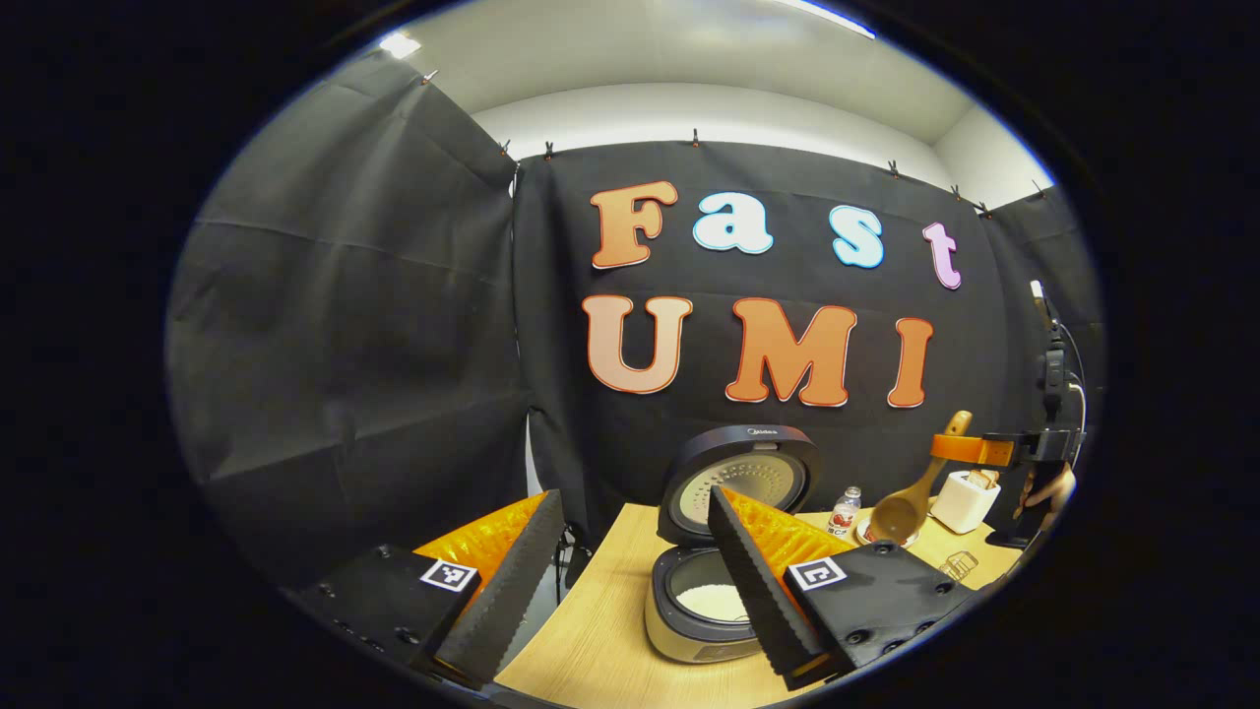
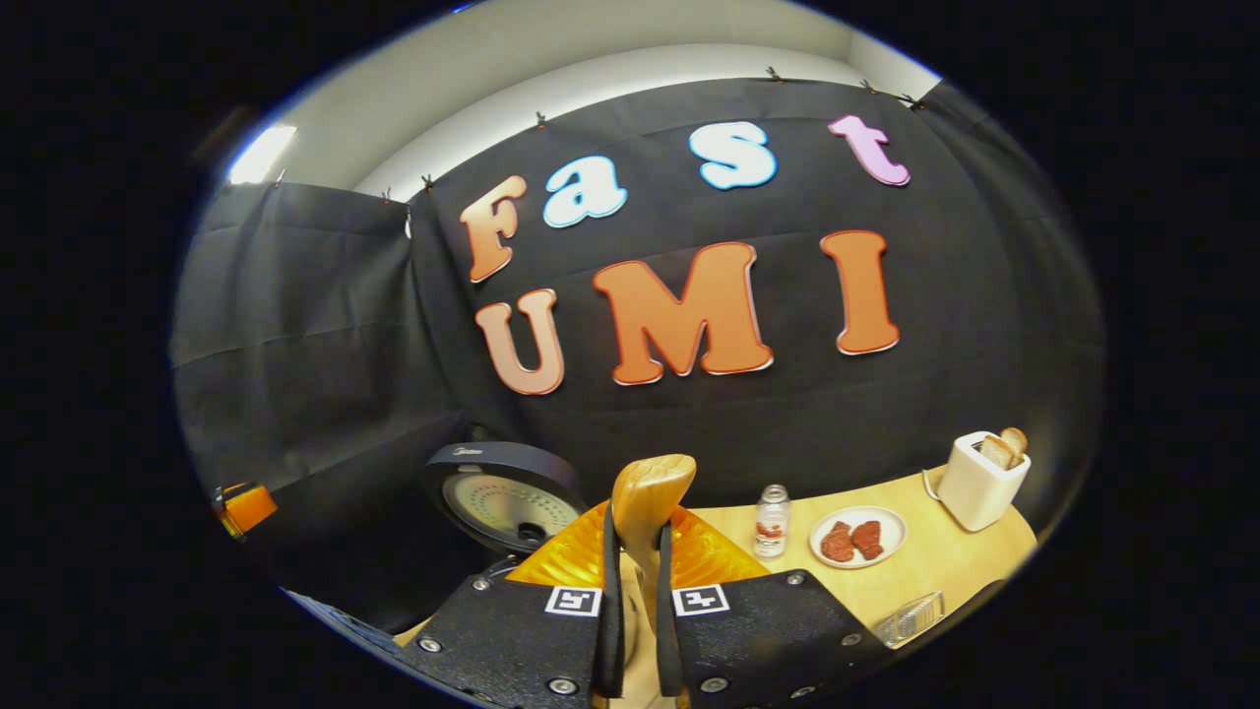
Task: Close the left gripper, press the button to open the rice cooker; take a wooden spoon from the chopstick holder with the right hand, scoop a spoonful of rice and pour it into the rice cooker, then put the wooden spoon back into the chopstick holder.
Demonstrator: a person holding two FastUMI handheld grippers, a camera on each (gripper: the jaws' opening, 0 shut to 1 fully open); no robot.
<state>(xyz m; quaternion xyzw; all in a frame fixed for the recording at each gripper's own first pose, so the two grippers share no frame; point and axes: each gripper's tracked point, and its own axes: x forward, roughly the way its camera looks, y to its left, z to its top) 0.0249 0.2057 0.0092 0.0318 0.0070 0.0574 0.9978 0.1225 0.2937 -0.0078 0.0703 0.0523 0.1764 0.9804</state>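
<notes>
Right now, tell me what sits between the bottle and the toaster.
In the right gripper view, a plate with two reddish pieces sits between the bottle and the toaster.

Light wood-grain bench (image 1: 600, 630); beige rice cooker (image 1: 689, 645) with black lid, white rice; white toaster (image 2: 979, 483); brown wooden spoon (image 1: 901, 512).

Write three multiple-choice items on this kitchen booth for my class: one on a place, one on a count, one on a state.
1. Where does the small bottle stand?
A. left of the plate
B. inside the rice cooker
C. on top of the toaster

2. How many red pieces lie on the plate?
A. one
B. two
C. four

3. What are the right tongs doing?
A. gaping open
B. clamping the wooden spoon
C. holding the bottle

Key: 1 A, it stands on the table beside the plate; 2 B, two show; 3 B, both fingers press the handle.
</notes>
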